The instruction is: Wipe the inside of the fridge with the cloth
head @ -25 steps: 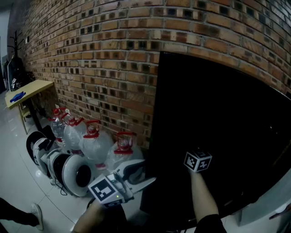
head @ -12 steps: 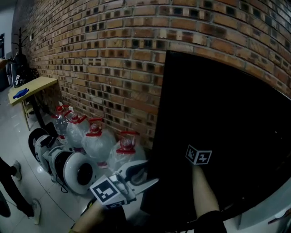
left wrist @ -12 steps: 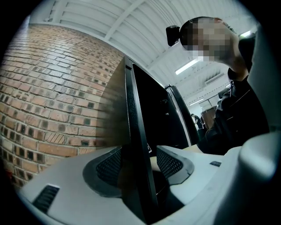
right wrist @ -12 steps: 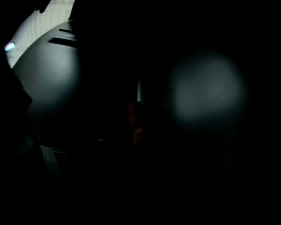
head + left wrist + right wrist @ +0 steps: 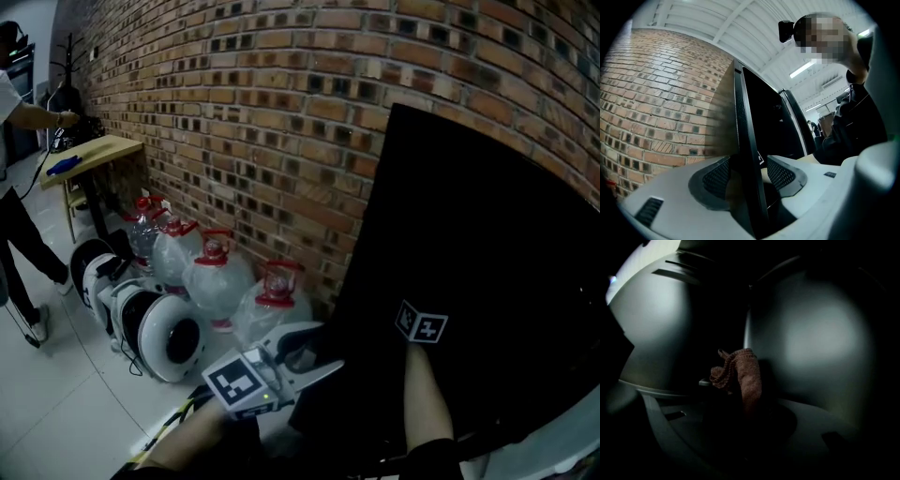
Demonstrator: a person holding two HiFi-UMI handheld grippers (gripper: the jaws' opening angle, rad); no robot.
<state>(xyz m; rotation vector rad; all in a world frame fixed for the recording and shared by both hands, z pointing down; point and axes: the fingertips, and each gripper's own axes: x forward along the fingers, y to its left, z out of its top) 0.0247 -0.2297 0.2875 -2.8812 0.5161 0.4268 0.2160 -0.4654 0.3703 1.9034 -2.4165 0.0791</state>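
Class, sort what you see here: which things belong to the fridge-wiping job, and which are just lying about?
Job in hand:
fridge door, its edge between the open jaws of the left gripper
cloth, pinched in the right gripper

Lying about:
water jugs
white round devices
table
blue thing on the table

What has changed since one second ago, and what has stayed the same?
In the head view, the left gripper and the door edge it straddles moved right, away from the water bottles. A person walked to the table. The right gripper still holds the cloth.
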